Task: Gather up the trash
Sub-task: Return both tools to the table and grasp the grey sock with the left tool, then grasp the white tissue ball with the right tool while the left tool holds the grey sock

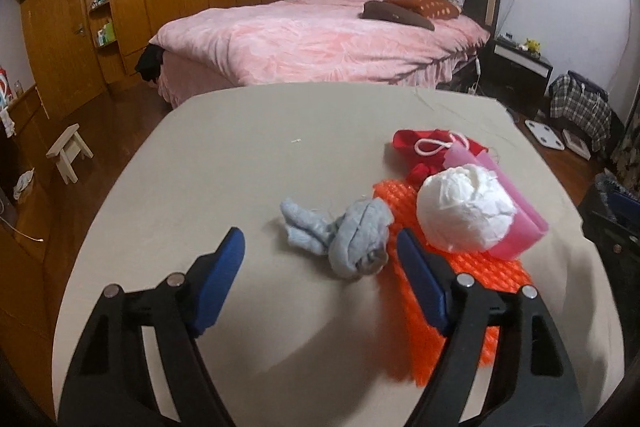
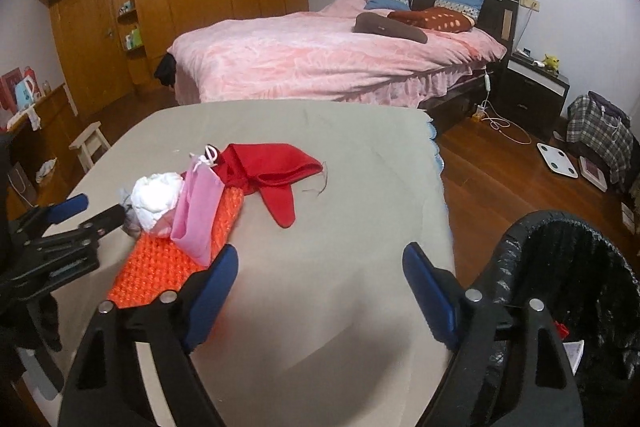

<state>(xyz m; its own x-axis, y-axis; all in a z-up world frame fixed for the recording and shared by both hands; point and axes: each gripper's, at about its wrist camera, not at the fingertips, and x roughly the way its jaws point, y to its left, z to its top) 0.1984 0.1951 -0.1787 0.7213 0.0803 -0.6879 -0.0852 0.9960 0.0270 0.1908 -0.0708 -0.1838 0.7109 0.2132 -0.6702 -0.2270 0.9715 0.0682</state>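
Blue-padded fingers of the left gripper [image 1: 320,247] are standing spread above the beige table [image 1: 240,155], nothing between them, pointing toward a crumpled light-blue rag [image 1: 344,231] that is lying just beyond their tips. Right beside the rag, an orange bubble-wrap sheet [image 1: 472,267] is lying flat, running under the right-hand finger. A white paper wad [image 1: 464,213] is sitting on the orange sheet, leaning against a pink pouch [image 1: 516,211], and a red cloth bag [image 1: 436,147] with a white cord is lying behind them.

From the right wrist view, the right gripper [image 2: 320,267] is likewise hanging with its jaws wide apart and empty over bare tabletop, the orange sheet touching or passing just behind its left finger; which one is hard to say. A black-lined trash bin [image 2: 580,287] is standing off the table's right edge on the wooden floor [image 2: 500,187], with what may be scraps inside. A pink bed [image 2: 320,59] is filling the background.
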